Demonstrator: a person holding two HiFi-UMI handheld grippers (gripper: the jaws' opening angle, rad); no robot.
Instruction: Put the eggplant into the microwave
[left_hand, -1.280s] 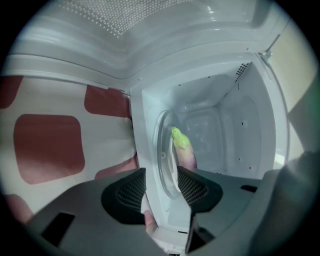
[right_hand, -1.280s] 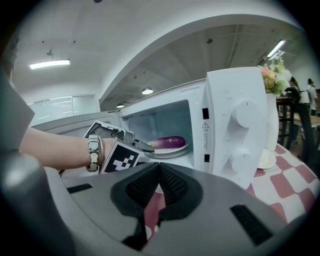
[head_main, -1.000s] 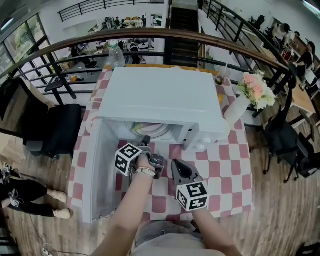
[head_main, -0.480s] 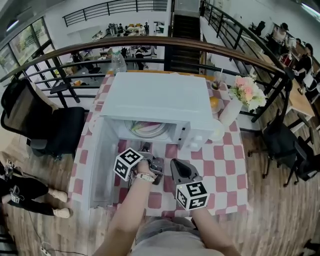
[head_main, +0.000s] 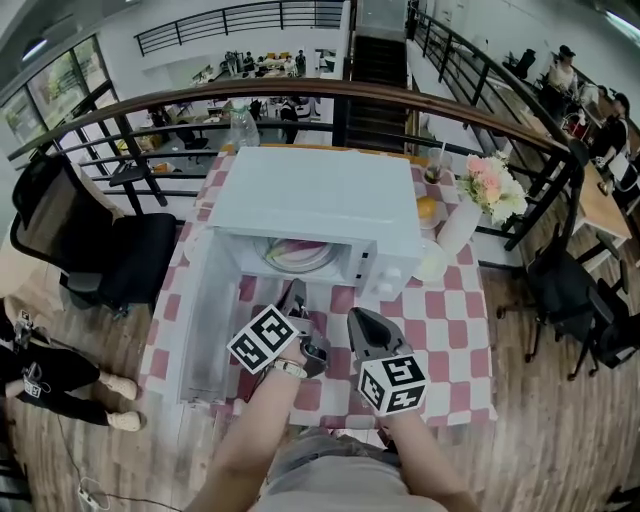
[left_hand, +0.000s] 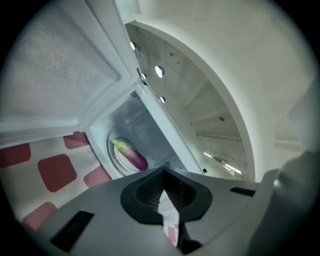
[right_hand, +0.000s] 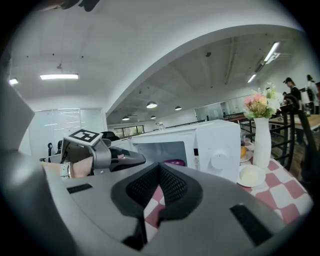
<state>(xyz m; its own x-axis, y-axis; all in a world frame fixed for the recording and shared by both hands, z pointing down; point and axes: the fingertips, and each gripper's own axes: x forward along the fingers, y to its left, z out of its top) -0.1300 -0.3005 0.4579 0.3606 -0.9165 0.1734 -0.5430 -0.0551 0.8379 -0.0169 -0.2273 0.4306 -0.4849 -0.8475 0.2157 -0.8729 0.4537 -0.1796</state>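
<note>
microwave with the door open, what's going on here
A person holds a hand-held gripper in each hand before the white microwave, its door swung open. The eggplant lies on the plate inside, so that step looks done. The left hand-held gripper and right hand-held gripper are both shut and empty, above the checkered table.

Tabletop (head_main: 450, 330) has a red-and-white checked cloth over it. The white microwave (head_main: 320, 200) sits on it toward the back, door swung open to its left. Just right of the microwave there's a white vase (head_main: 462, 222) of pink flowers and a plate (right_hand: 246, 158) with something orange. A small dish (head_main: 432, 262) sits off its front right corner, and a clear bottle (head_main: 240, 125) stands behind its back left corner.
</note>
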